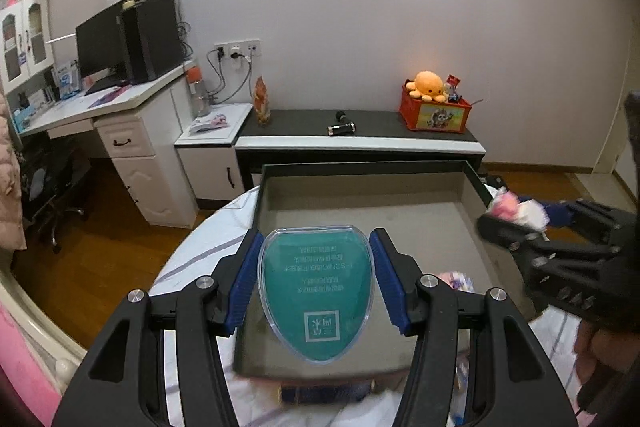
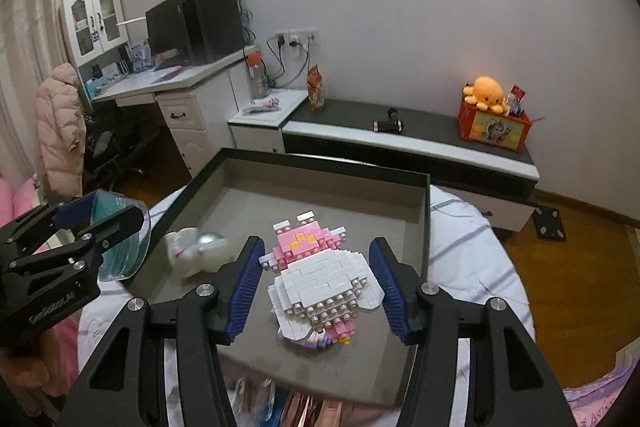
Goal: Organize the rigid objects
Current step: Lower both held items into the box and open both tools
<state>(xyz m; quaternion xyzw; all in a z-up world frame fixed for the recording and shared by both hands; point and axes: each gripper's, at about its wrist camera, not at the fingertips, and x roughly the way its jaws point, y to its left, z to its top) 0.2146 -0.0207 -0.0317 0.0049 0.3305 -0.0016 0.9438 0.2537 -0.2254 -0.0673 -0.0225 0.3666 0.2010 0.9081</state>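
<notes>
Teal clear-rimmed case (image 1: 316, 295), pink-and-white brick figure (image 2: 320, 279), grey-lined dark box (image 2: 224, 183), blue-padded black tongs (image 1: 316, 281).

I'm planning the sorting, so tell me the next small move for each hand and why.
Probably lower both into the tray and let go. The left gripper is shut on a clear teal case and the right gripper on a pink-and-white brick figure; both are above the tray's grey floor, mostly bare apart from a blurred white object.

left gripper (image 1: 316, 281) | black frame | blue ribbed fingers (image 1: 245, 281) | silver screws
</notes>
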